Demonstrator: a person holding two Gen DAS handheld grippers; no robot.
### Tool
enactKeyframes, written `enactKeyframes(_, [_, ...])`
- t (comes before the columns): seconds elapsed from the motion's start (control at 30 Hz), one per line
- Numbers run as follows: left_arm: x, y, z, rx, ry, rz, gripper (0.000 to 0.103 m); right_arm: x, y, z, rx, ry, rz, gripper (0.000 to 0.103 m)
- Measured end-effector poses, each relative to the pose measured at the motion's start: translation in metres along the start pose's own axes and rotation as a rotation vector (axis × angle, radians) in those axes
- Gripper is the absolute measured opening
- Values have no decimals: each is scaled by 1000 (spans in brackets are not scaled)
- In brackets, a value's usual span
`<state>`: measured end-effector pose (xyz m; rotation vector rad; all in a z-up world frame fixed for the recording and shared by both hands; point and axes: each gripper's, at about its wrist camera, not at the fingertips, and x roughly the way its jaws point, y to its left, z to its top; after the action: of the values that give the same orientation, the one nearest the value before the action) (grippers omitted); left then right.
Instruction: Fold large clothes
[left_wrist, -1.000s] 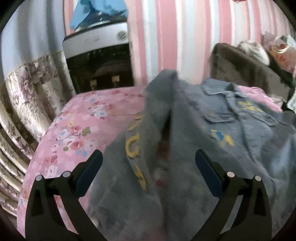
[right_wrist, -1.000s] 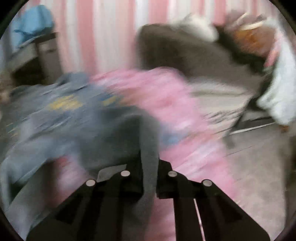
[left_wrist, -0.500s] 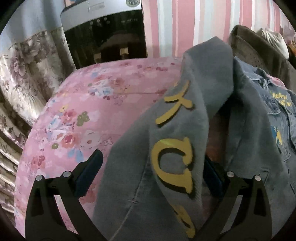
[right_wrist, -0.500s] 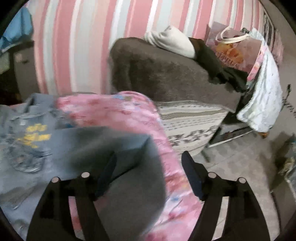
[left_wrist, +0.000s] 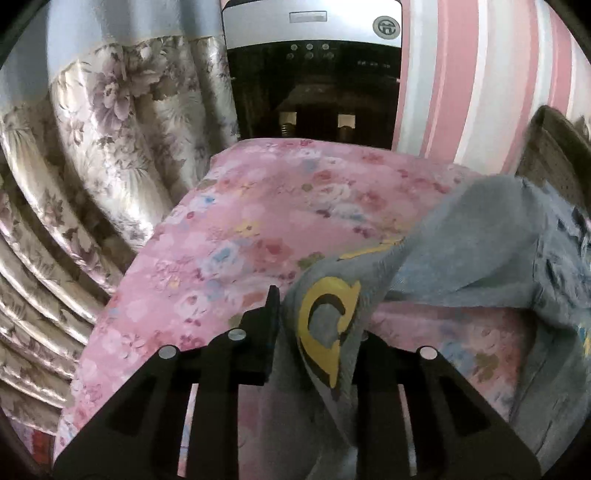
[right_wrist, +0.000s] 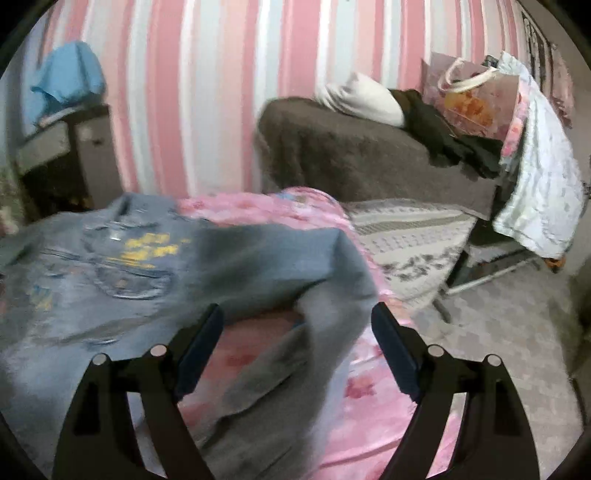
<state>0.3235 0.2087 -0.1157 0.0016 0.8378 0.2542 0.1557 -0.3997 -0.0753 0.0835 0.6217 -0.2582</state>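
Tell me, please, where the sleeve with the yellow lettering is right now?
In the left wrist view, the lettered sleeve sits low and centre, between the closing left gripper, above the pink floral bedspread.

A blue denim jacket (right_wrist: 110, 258) printed with yellow lettering is seen on a pink floral bedcover (left_wrist: 258, 229). Pink, white and pale blue stripes are shown on the wall (right_wrist: 207, 92); grey-beige flowers are printed on the curtain (left_wrist: 110, 110) at nine o'clock.

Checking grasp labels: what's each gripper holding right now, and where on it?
Left gripper: jaws closing on the denim jacket's grey sleeve, at the yellow lettering. Right gripper: jaws opening, holding nothing; the other grey sleeve lies loose between them.
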Motion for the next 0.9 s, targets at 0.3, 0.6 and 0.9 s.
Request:
enactKeyframes(0.3, [-88, -35, -63, 77, -102, -163, 92, -27, 39, -43, -24, 96, 336, 86])
enactKeyframes(0.6, [-122, -124, -149, 288, 60, -377, 90, -11, 98, -81, -140, 223, 423, 46])
enactKeyframes(0.9, [-142, -141, -143, 254, 71, -570, 14, -40, 75, -44, -110, 98, 366, 15])
